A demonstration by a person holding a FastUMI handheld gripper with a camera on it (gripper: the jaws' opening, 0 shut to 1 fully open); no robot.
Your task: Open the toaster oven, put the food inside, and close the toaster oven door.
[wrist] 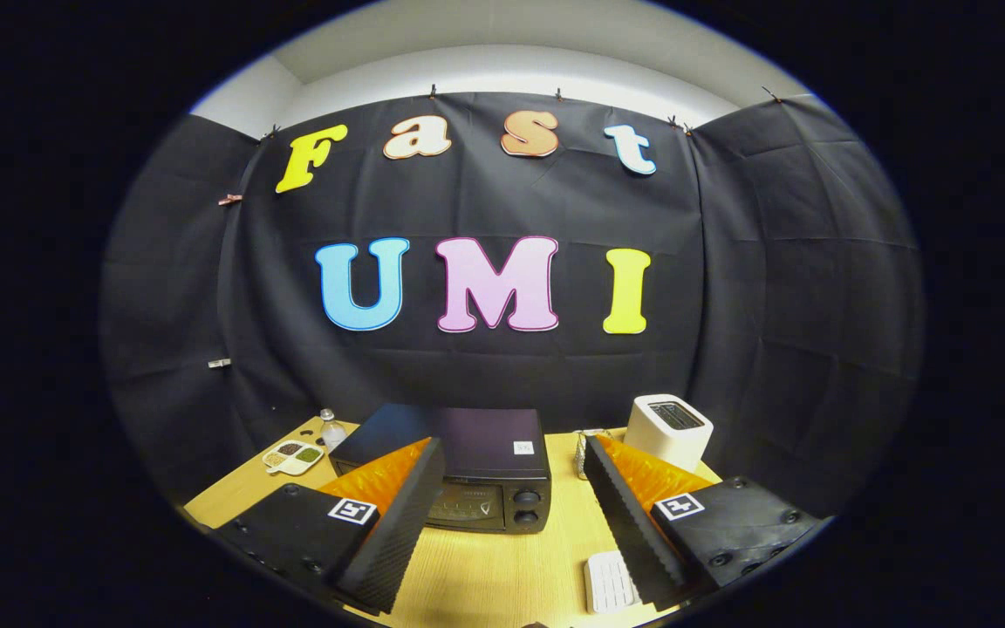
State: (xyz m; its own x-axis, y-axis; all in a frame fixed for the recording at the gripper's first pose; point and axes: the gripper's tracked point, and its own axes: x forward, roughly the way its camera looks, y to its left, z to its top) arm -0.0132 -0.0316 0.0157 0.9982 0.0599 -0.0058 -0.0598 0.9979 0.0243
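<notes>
Here, well off to the left of the fingers and beyond them, a small sectioned dish [292,457] sits near the far left corner of the wooden table [485,571], its compartments holding dark and green bits too small to tell apart. Just behind it stands a small clear bottle [331,429] with a pale cap. Next comes the gripper's left finger [389,532], raised above the table and touching nothing. Ahead of the fingers, partly hidden behind that left one, is the black toaster oven [468,475]; its door is closed and two round knobs show at the right end of its front. The gripper [516,545] itself is spread wide, with bare tabletop in the gap and nothing held. Just inside the right finger [633,528], close to its near end, a small white ribbed block [610,581] lies on the table. Beyond the right finger, further back, stands a white slot toaster [668,429], upright, well apart from the oven.
</notes>
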